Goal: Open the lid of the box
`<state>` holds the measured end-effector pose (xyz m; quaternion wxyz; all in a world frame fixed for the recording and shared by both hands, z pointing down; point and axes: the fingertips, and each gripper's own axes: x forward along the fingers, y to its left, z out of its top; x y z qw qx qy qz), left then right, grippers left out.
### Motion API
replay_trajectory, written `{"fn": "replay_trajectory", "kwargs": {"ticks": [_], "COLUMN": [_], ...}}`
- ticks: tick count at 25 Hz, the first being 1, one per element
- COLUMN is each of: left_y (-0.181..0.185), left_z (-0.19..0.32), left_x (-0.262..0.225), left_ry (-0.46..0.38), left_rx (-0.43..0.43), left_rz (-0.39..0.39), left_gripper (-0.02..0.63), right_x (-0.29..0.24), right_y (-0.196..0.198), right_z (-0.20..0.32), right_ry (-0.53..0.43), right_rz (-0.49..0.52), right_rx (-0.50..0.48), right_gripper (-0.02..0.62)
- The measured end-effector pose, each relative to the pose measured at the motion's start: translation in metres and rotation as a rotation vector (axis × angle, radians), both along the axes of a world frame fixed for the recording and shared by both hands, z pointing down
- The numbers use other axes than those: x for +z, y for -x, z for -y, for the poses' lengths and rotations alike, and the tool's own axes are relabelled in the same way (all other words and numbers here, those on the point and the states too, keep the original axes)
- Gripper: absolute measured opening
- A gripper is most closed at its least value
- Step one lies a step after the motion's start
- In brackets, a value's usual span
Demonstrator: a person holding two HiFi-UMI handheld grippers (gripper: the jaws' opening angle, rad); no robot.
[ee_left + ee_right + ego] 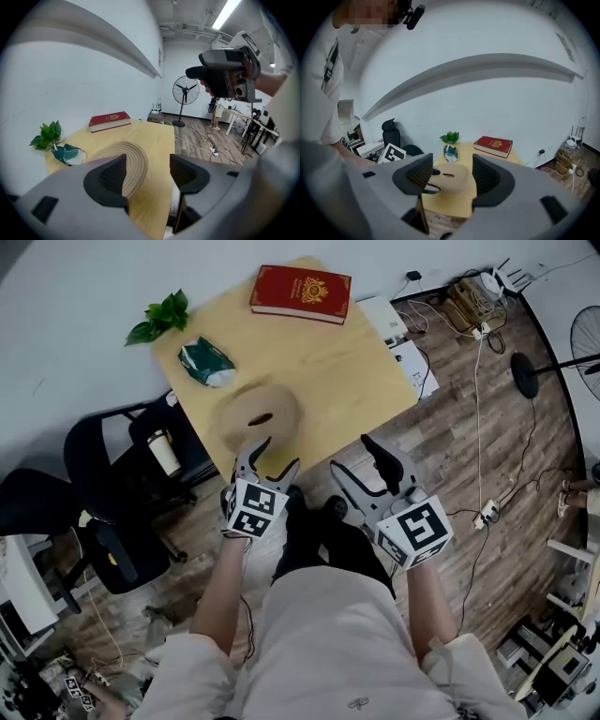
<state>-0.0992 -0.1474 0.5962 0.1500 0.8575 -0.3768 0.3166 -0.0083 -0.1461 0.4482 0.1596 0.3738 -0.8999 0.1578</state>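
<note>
Noting that the left gripper (275, 457) and right gripper (352, 456) both hang spread and empty just short of the table (319, 362), expect the round woven box (452, 183) at its near edge to be light and slightly yielding, and pinch the lid (259, 412) at its stiffer rim.

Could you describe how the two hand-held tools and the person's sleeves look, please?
The left tool and the right tool each have a light grey body and two jaws lined with dark ribbed pads. Each carries a white cube with black square markers. The person wears a white top with short sleeves.
</note>
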Motion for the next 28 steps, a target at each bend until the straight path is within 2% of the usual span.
{"fn": "replay_trajectory", "kwargs": {"ticks": [4, 12, 17, 23, 28], "left_y": [-0.001, 0.004, 0.005, 0.005, 0.007], "left_z": [0.003, 0.01, 0.013, 0.014, 0.015], "left_x": [0.012, 0.037, 0.054, 0.067, 0.077], "left_ry": [0.008, -0.005, 0.014, -0.035, -0.029], "left_rx": [0.022, 0.078, 0.085, 0.152, 0.172], "left_rz": [0.023, 0.134, 0.162, 0.288, 0.323], "left_gripper": [0.27, 0.27, 0.27, 0.27, 0.27], "right_x": [0.007, 0.022, 0.026, 0.032, 0.038], "right_y": [-0.002, -0.002, 0.003, 0.0, 0.0], "right_z": [0.0, 0.003, 0.005, 0.006, 0.003], "right_ry": [0.011, 0.037, 0.049, 0.062, 0.077], "right_rz": [-0.023, -0.011, -0.006, -0.015, -0.014], "right_rx": [0.008, 0.02, 0.018, 0.022, 0.025], "right_gripper": [0.249, 0.249, 0.249, 0.249, 0.249]}}
